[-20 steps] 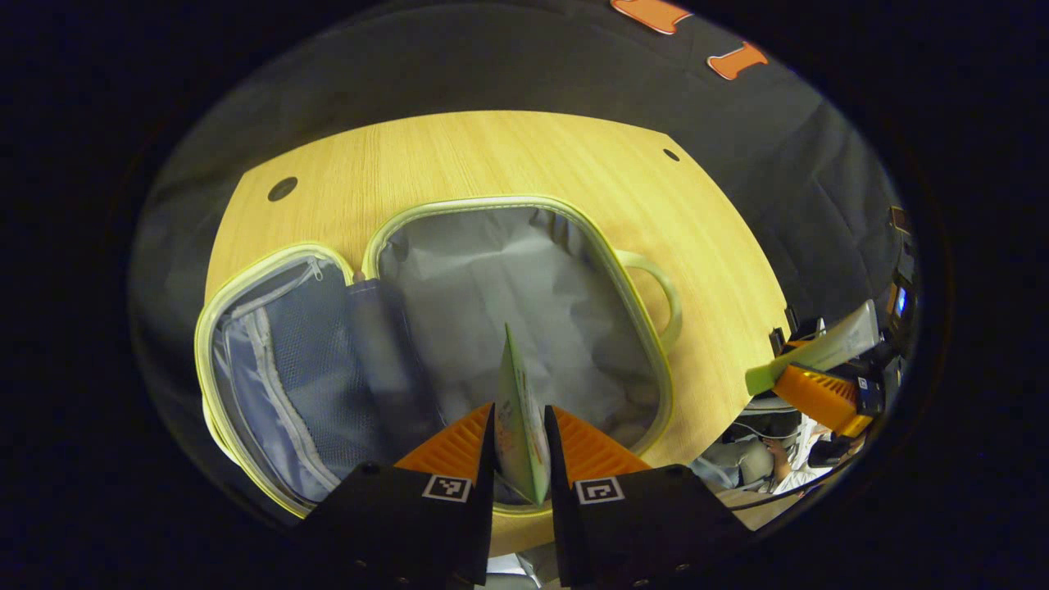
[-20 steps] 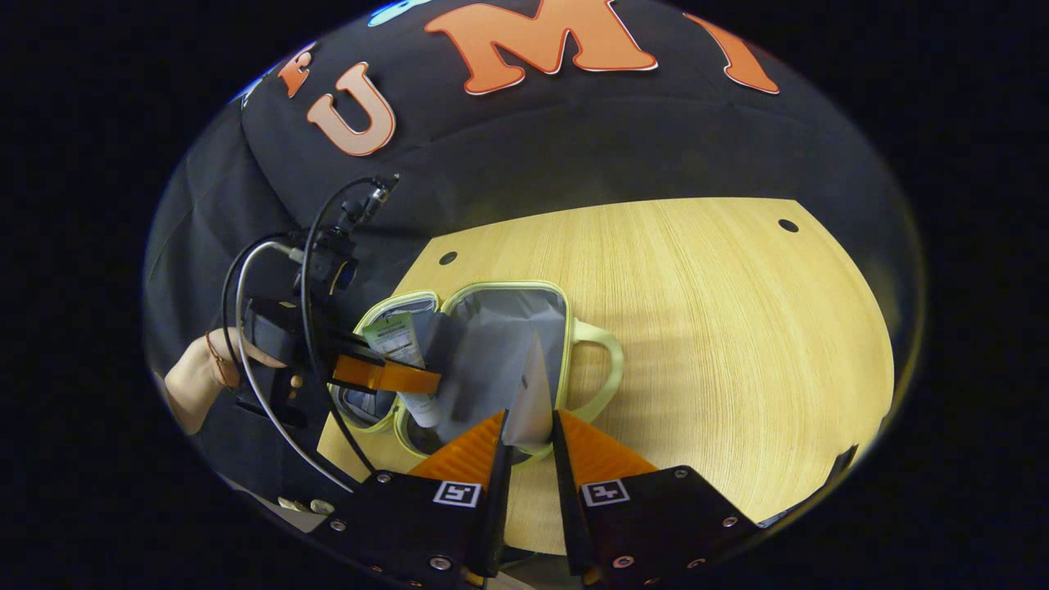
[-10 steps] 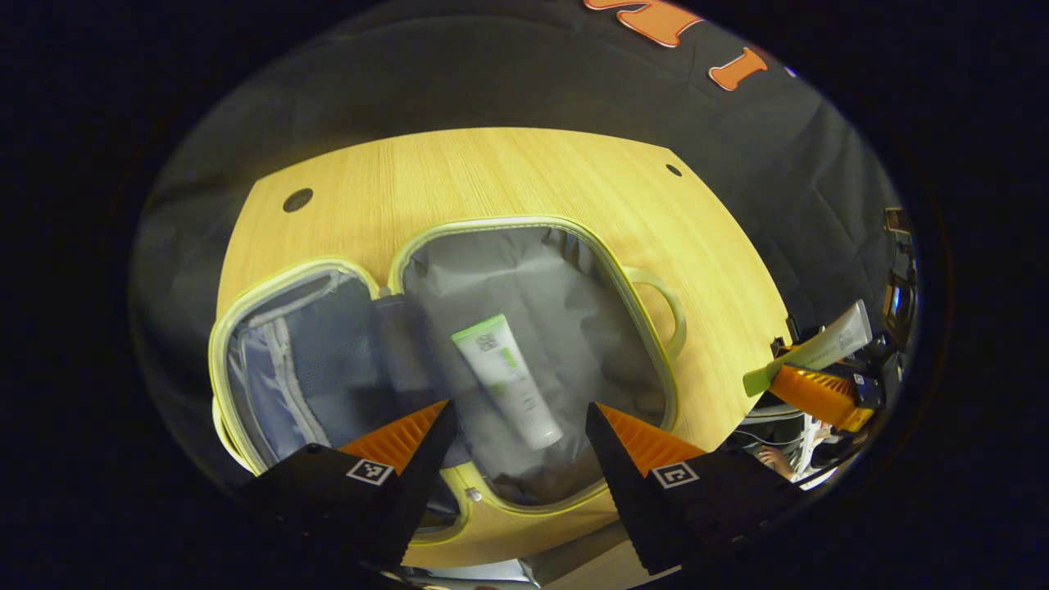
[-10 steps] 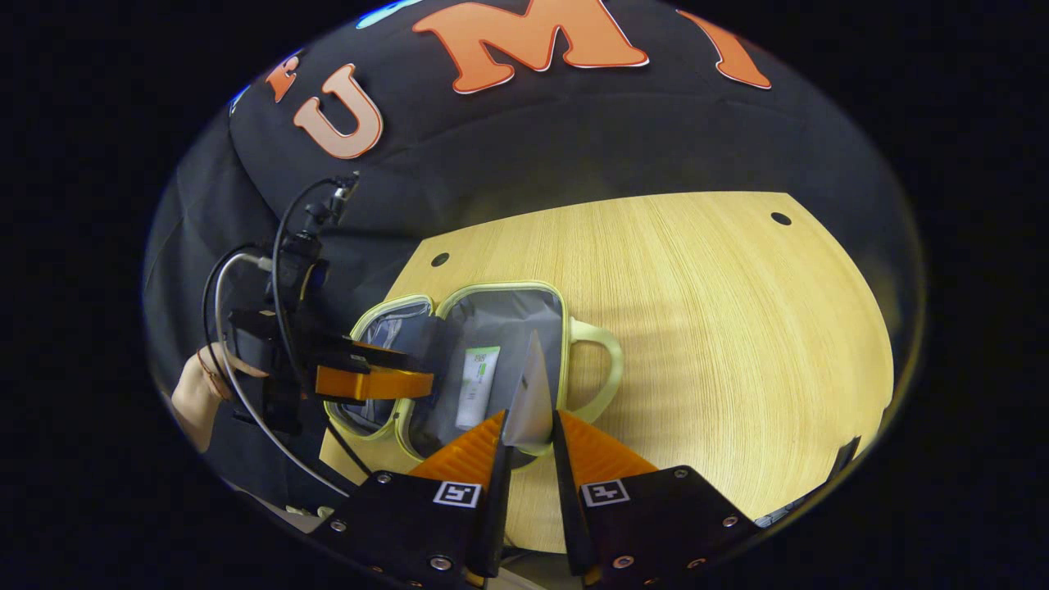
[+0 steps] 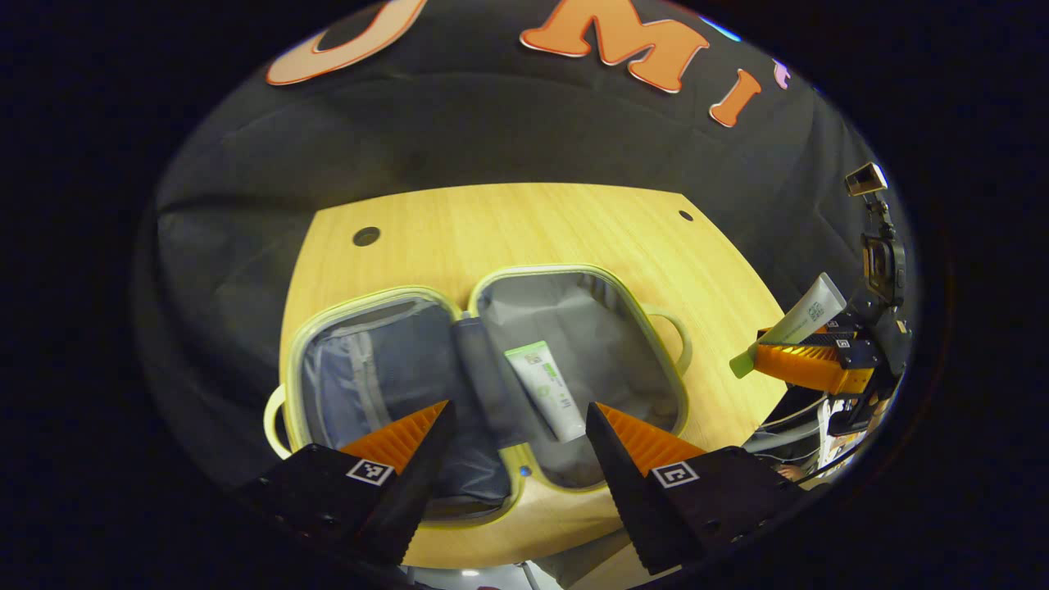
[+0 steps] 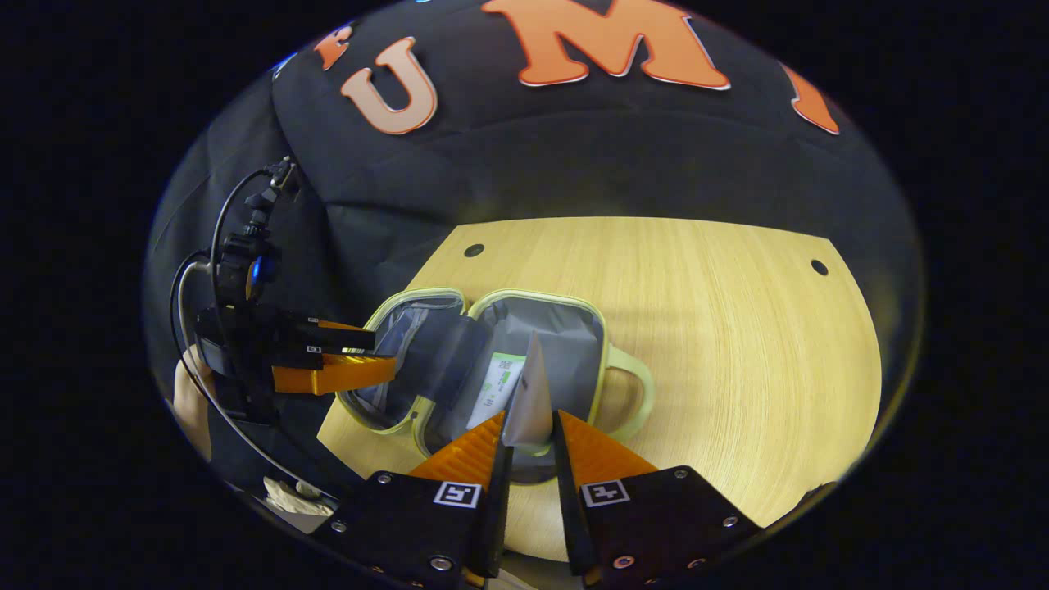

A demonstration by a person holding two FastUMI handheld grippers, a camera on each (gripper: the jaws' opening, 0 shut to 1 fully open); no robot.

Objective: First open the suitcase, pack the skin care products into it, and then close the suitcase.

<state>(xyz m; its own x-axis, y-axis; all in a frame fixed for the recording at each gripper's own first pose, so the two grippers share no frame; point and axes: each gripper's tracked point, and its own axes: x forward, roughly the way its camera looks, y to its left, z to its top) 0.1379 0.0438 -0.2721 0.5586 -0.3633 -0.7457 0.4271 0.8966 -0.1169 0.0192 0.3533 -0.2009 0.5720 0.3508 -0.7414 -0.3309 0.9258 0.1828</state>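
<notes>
My left hand-held gripper [image 5: 508,426] hangs with its fingers spread wide and nothing between them, above the near edge of the open suitcase [image 5: 483,287]. It is free because one tube [image 5: 545,389] already lies in the right half, on the grey lining, cap end toward me. My right hand-held gripper [image 6: 529,447] is clamped narrow on a second tube [image 6: 531,397], held edge-on and upright so it can go down into that same half, just beside the first. From the left gripper view that second tube juts out at an angle, off the counter's [image 5: 533,221] right edge. The suitcase lies flat, both halves splayed, so either side takes a product. Closing, I judge, waits until this tube is in.
</notes>
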